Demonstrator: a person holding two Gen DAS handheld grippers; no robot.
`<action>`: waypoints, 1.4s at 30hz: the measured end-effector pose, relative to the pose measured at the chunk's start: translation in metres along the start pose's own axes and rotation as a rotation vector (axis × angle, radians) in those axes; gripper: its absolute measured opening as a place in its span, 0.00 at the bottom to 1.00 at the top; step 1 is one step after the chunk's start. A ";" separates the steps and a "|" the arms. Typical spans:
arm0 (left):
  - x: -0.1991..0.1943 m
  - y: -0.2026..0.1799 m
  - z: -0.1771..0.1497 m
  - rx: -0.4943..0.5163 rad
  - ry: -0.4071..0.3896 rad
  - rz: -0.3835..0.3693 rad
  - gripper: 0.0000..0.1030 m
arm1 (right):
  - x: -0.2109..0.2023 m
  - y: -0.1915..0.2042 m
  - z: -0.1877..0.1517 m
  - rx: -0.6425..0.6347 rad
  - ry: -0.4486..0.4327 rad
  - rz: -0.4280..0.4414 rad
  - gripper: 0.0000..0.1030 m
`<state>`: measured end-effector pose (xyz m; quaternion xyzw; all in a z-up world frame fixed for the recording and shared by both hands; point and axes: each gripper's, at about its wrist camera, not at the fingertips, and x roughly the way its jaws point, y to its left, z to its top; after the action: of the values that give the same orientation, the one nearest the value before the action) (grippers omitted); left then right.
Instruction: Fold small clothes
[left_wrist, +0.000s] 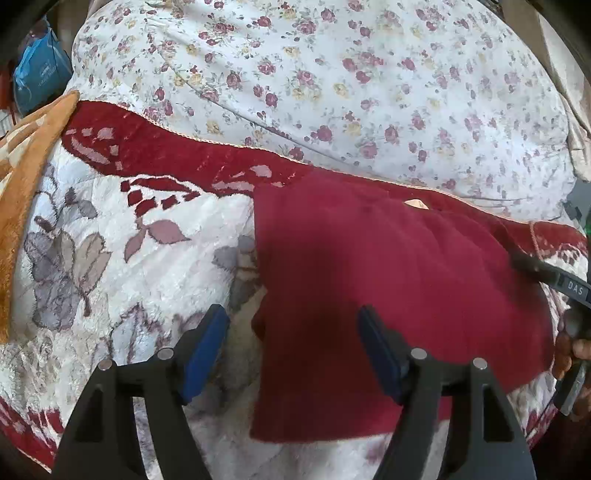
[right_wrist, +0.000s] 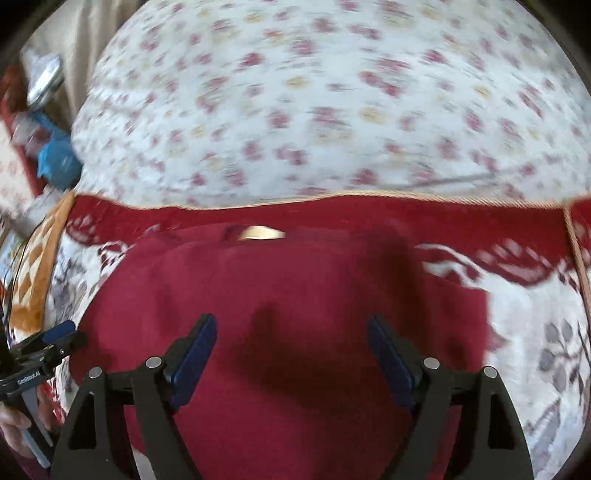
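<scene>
both tools released: left tool (left_wrist: 291, 347) astride the red garment's (left_wrist: 388, 295) nine o'clock edge, right tool (right_wrist: 291, 354) above its middle, grasping nothing, likely lining up a fold.

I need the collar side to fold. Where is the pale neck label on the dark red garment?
The pale neck label sits at the dark red garment's far edge, by the blanket's red border.

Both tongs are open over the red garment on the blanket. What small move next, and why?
Probably lower the left tongs onto the red garment and pinch its near left edge, which lies right between the open fingers. Neither pair holds anything, and the right tongs hover above the cloth's middle, further from any edge.
</scene>
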<state>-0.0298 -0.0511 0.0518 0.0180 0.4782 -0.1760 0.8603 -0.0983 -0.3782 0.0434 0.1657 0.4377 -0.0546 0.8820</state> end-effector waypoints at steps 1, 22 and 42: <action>0.002 -0.002 0.001 0.000 -0.003 0.004 0.72 | 0.001 -0.006 0.000 0.006 0.001 -0.017 0.84; 0.031 0.001 0.004 -0.068 0.050 0.009 0.84 | -0.002 -0.025 0.006 0.084 -0.048 -0.130 0.82; 0.009 0.046 -0.017 -0.114 0.104 -0.075 0.86 | 0.149 0.267 0.053 -0.326 0.342 0.191 0.98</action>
<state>-0.0249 -0.0074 0.0289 -0.0399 0.5320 -0.1792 0.8266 0.0972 -0.1380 0.0204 0.0689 0.5658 0.1288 0.8115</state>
